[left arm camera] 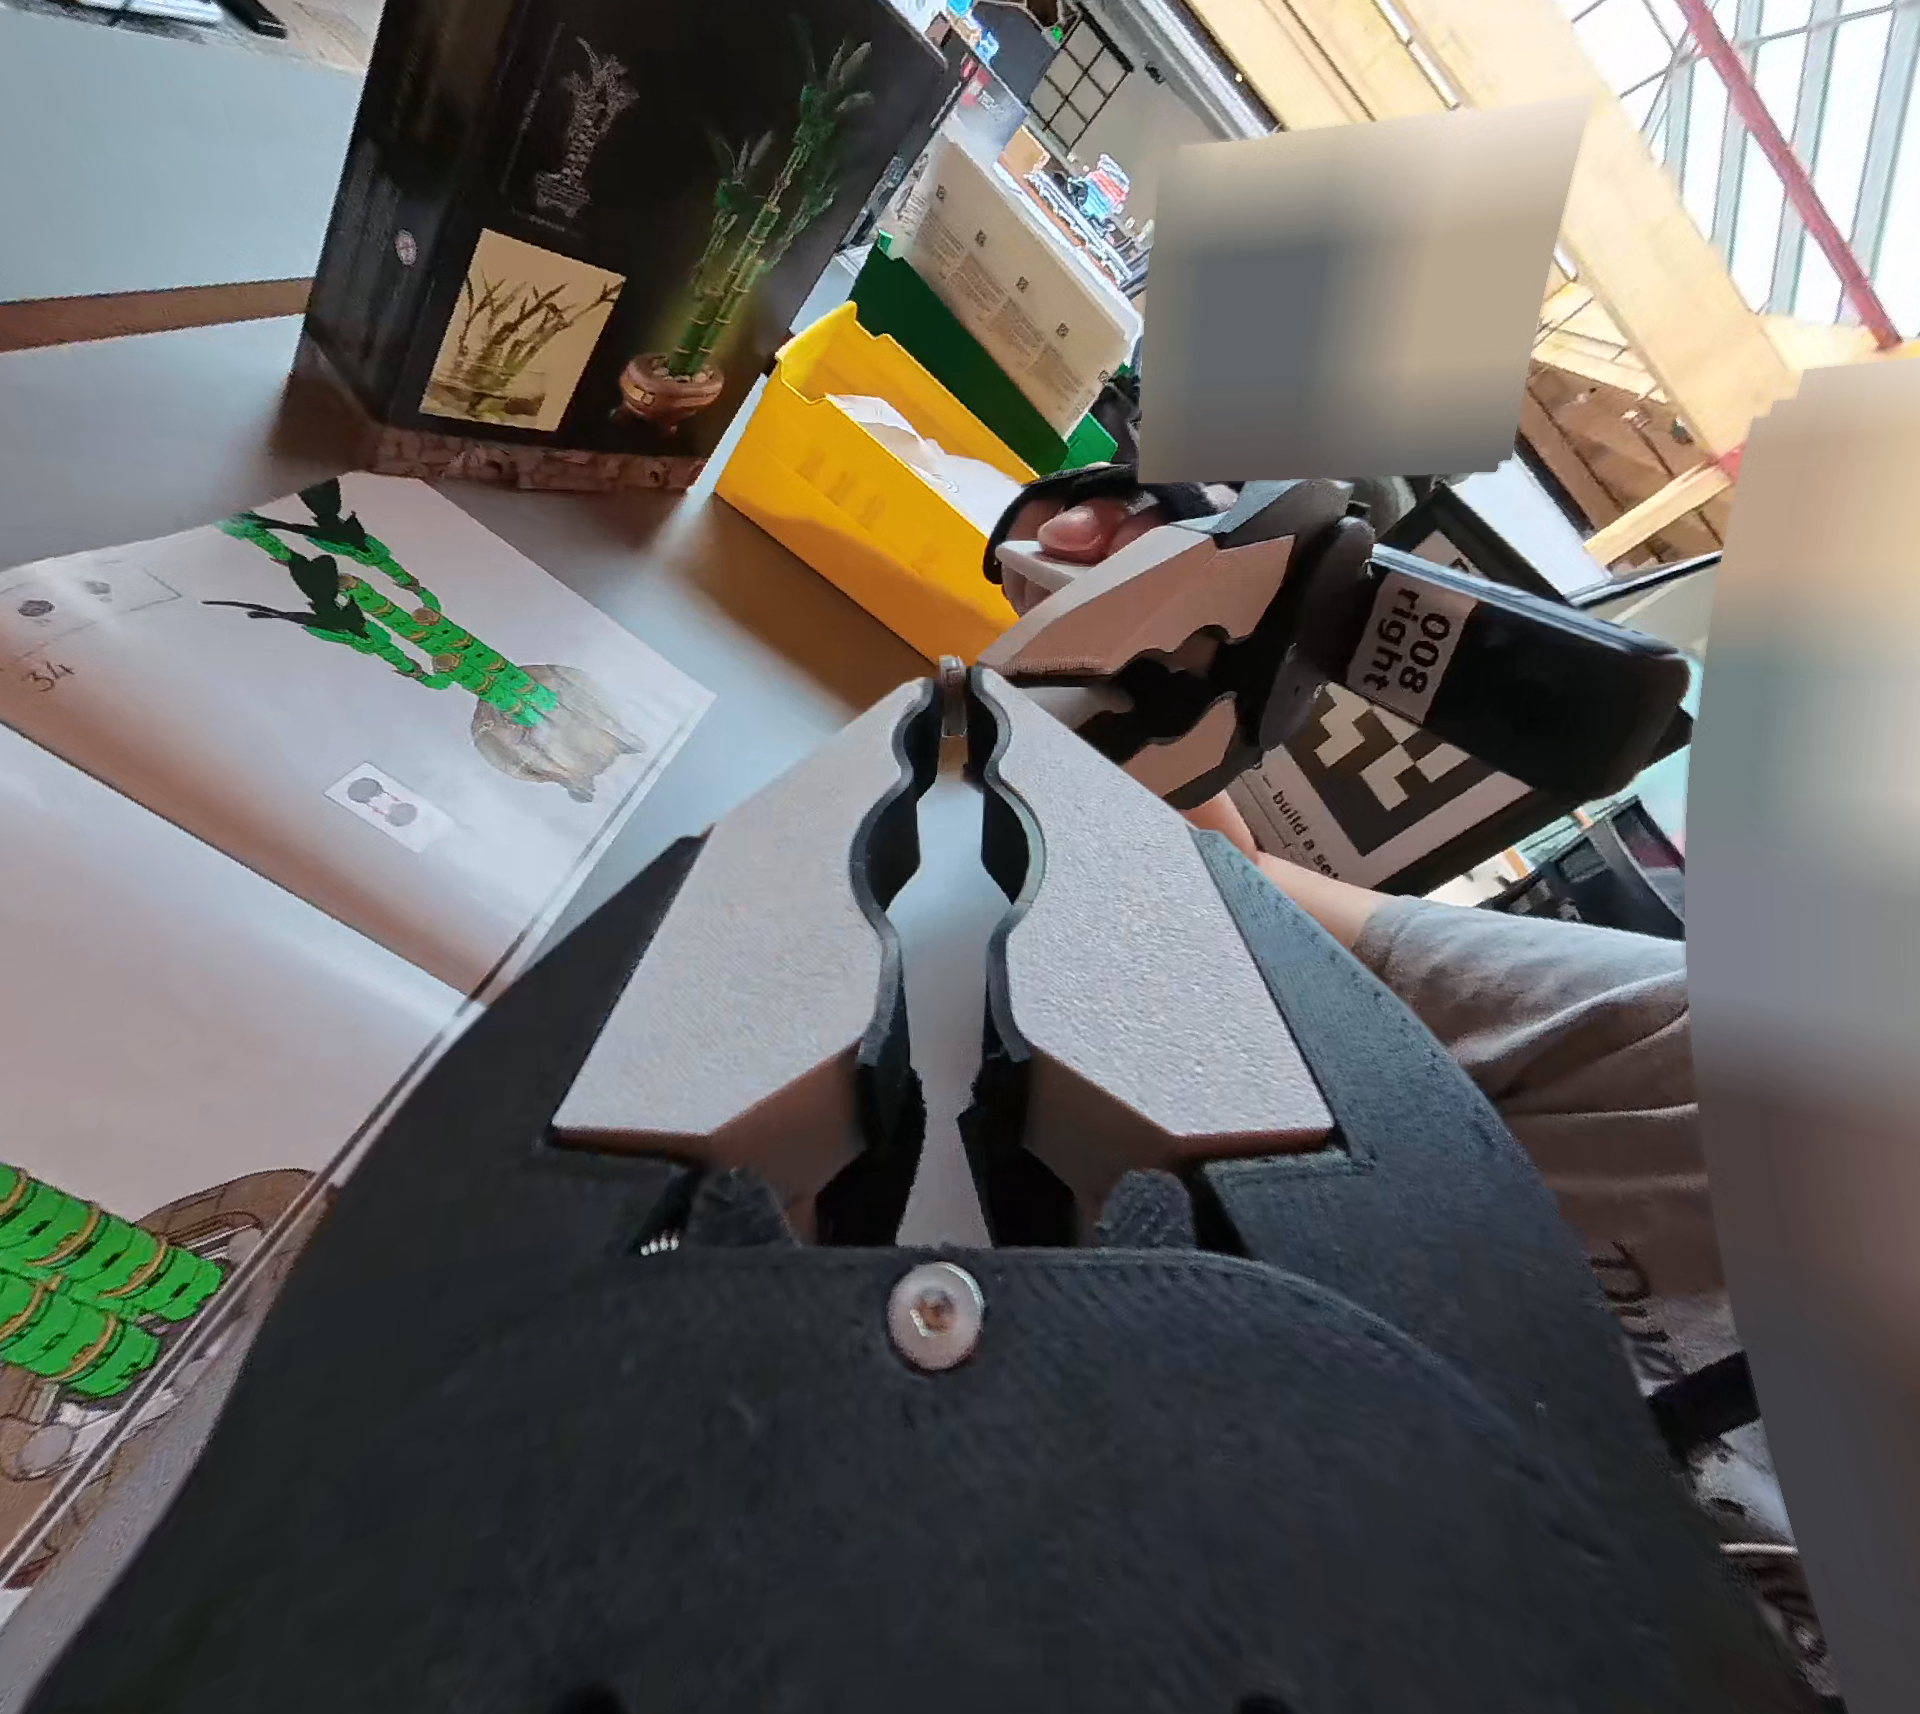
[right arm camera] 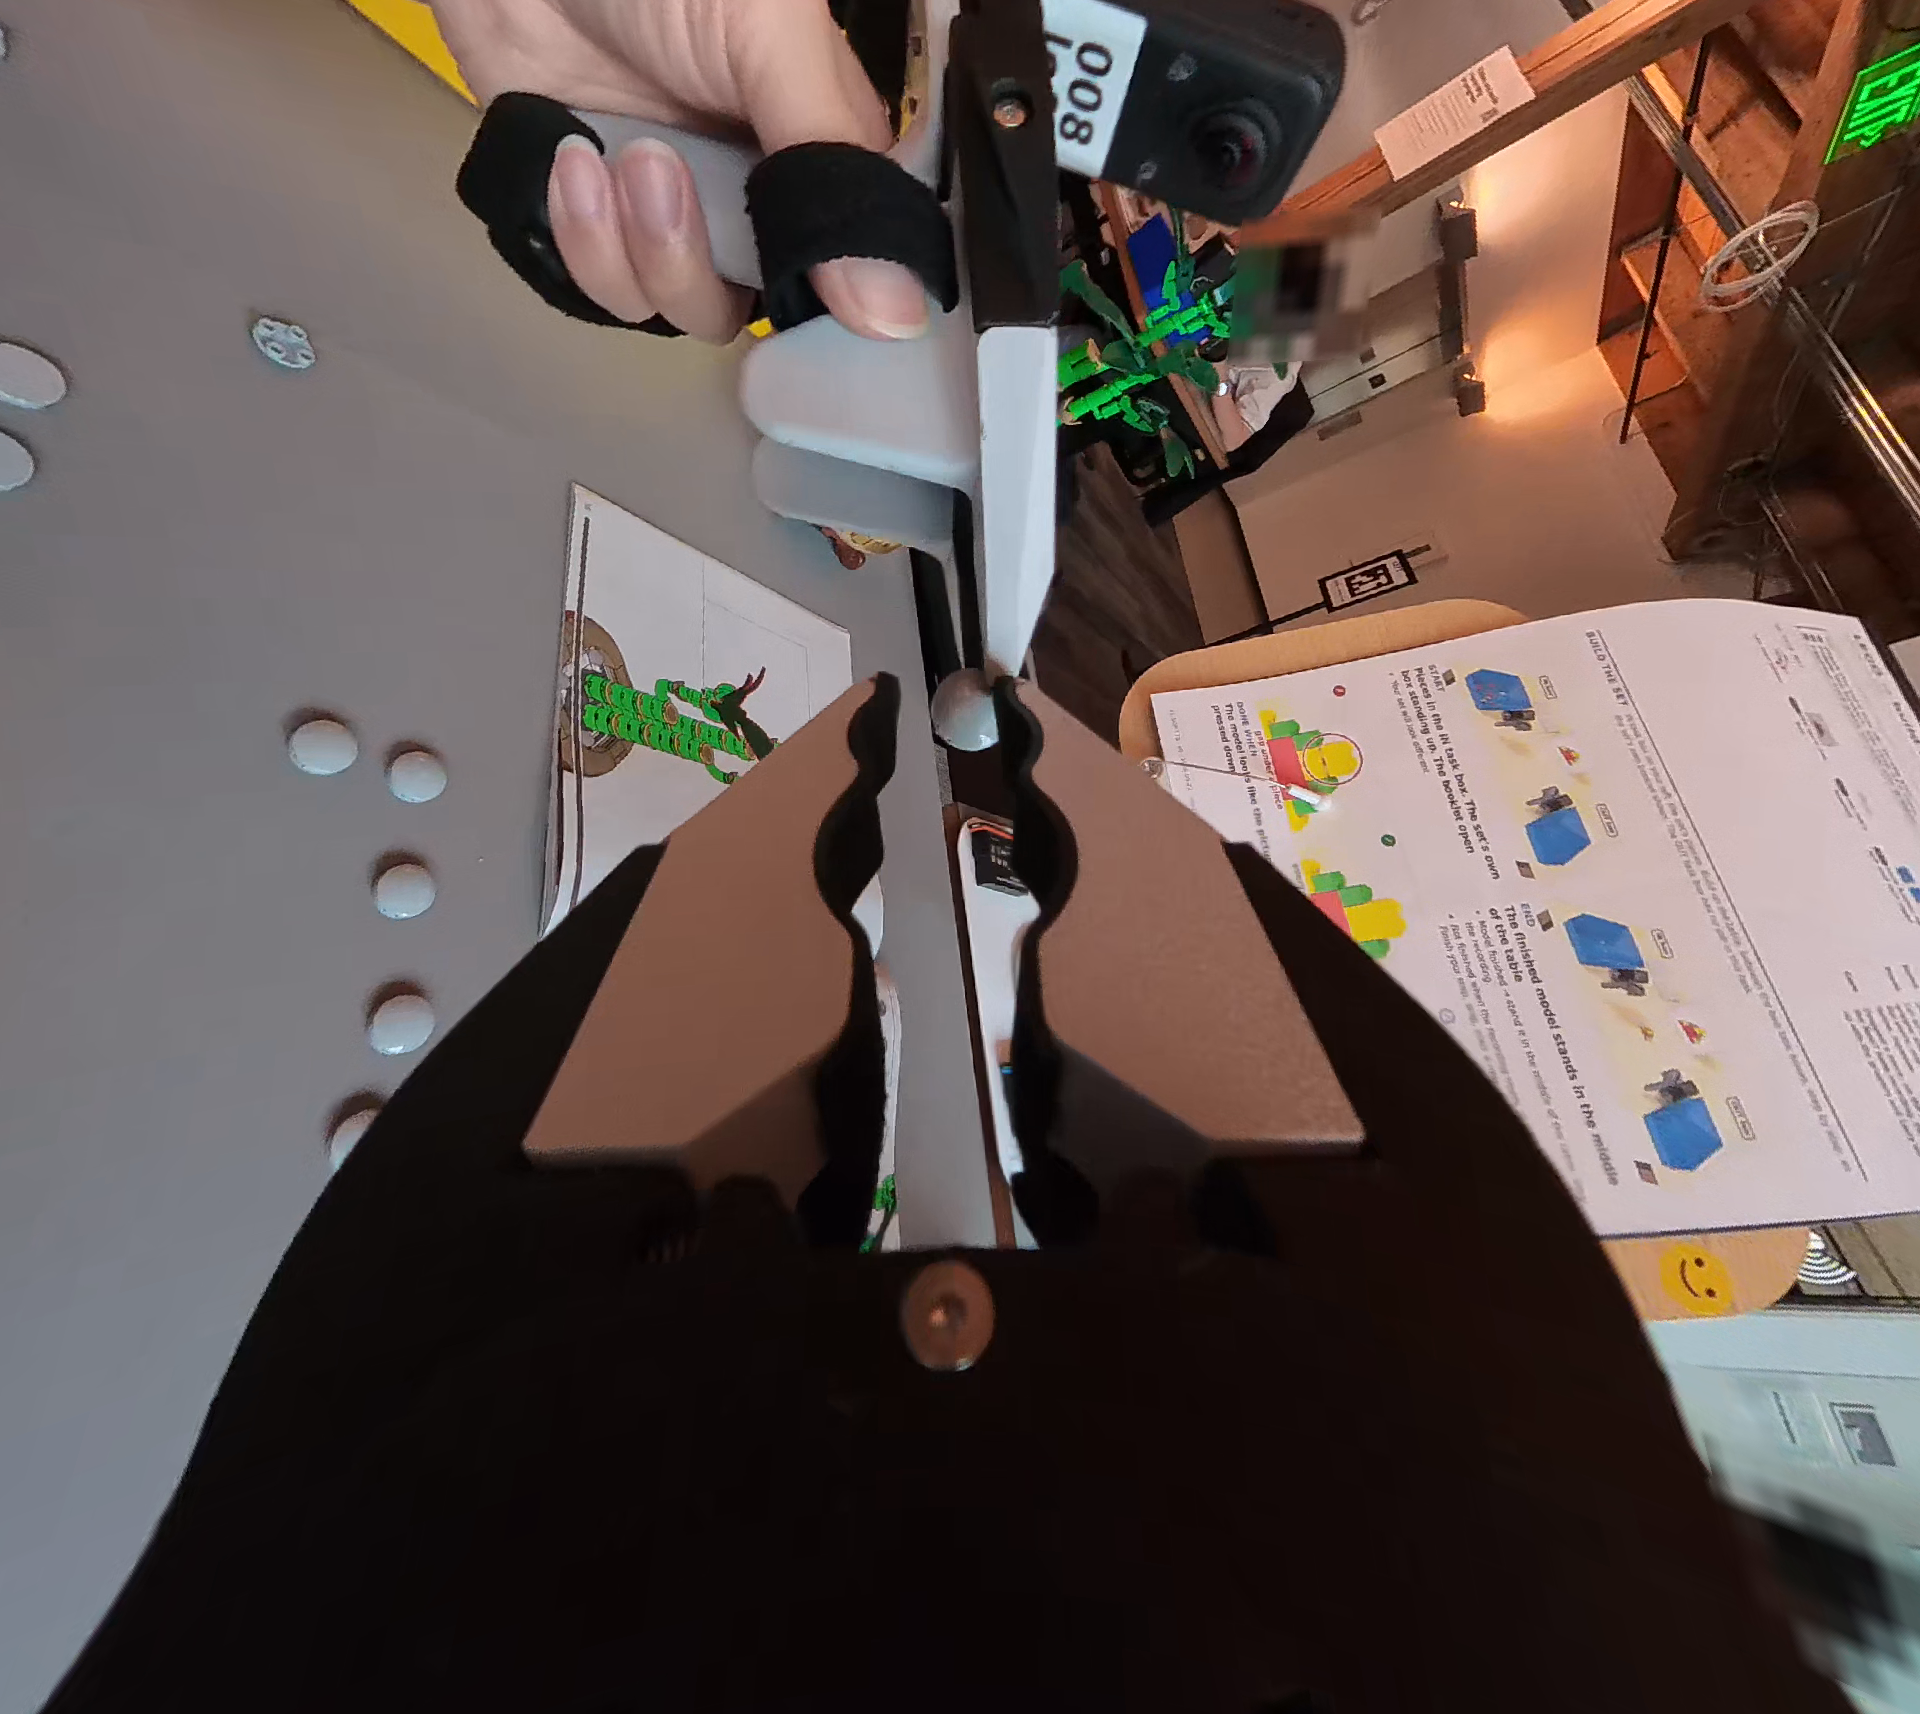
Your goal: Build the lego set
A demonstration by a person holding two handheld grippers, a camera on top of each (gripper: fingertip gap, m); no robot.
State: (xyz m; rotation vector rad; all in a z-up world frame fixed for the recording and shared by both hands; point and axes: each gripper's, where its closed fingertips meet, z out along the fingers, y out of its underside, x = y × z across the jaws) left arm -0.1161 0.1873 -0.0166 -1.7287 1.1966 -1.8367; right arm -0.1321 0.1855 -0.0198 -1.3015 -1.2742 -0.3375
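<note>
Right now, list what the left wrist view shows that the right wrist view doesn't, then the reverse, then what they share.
Only the left view: the set's box standing on the table, a yellow bin beside it.

Only the right view: loose grey domes on the table, a printed sheet, a green model far off.

Both: the booklet, and the left tongs and right tongs meeting tip to tip at a small grey piece.

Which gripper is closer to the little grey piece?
Left. The left gripper pinches the grey piece in its tips. The right gripper is open, its tips either side of it, not squeezing.
</note>
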